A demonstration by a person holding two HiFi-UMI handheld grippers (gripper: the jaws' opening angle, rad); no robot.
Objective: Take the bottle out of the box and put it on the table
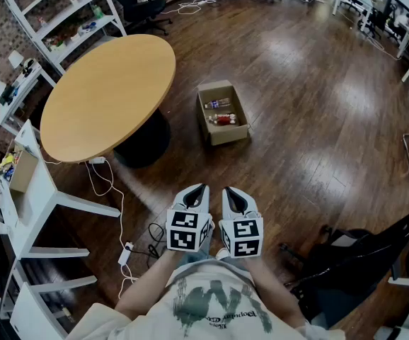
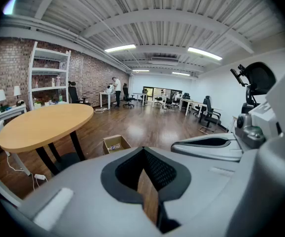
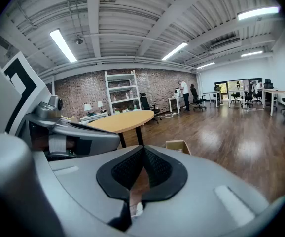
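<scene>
The bottle point(image 1: 223, 120), the one with red on it, lies on its side in the open box point(image 1: 227, 137), towards the box's near end. A second, paler bottle point(image 1: 217, 103) lies nearer the far end. Both seem to have their long axis across the box's width, though they are small in the head view. The box stands on the floor point(image 1: 296, 154), just beside the round table point(image 1: 109, 94), off its right edge. It is well apart from both tools, almost straight ahead of them. The left gripper point(image 1: 202, 188) and right gripper point(image 1: 230, 190) sit side by side, each with jaws together and holding nothing. Neither is clearly nearer, so I judge either could reach once the person closes in.
</scene>
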